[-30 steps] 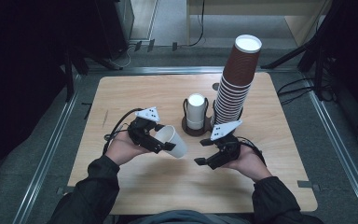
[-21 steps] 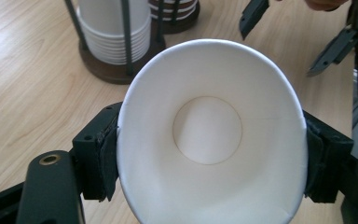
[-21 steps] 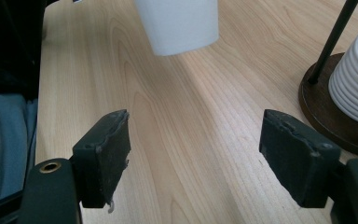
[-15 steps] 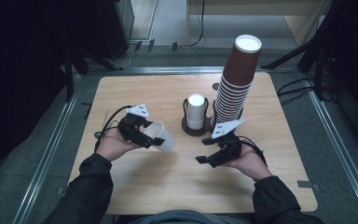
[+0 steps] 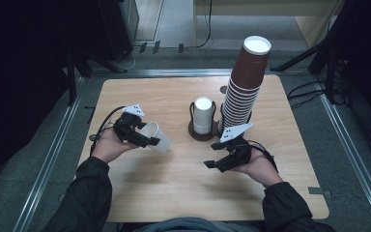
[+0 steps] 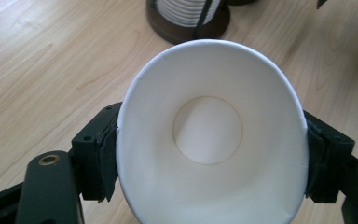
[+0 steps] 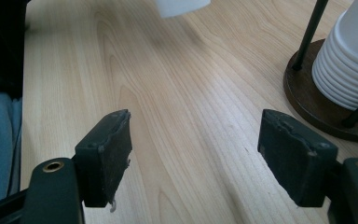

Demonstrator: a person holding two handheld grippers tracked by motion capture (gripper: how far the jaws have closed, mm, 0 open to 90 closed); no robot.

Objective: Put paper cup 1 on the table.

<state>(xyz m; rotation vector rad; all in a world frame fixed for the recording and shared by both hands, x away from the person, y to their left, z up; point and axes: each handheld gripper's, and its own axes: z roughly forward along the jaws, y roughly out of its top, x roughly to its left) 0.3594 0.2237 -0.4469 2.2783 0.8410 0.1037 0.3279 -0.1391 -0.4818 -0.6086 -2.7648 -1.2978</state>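
A white paper cup [image 5: 156, 137] lies on its side in my left gripper [image 5: 147, 139], just above the left part of the wooden table [image 5: 174, 193]. In the left gripper view the jaws press on both sides of the cup [image 6: 209, 135] near its rim and squeeze the mouth into an oval; the mouth faces the camera. My right gripper [image 5: 218, 155] hovers open in front of the cup holder, with bare tabletop between its pads [image 7: 109, 154]. The held cup [image 7: 182, 6] shows at the top edge of the right gripper view.
A dark round holder [image 5: 193, 131] with upright rods carries a short stack of white cups [image 5: 203, 113] at mid-table. A tall leaning stack of brown cups [image 5: 244, 87] stands right of it. In the right gripper view the holder base [image 7: 307, 100] and white cups [image 7: 349, 60] lie at right.
My left hand has carried the white cup to the left, away from the holder. The right hand has stayed where it was.
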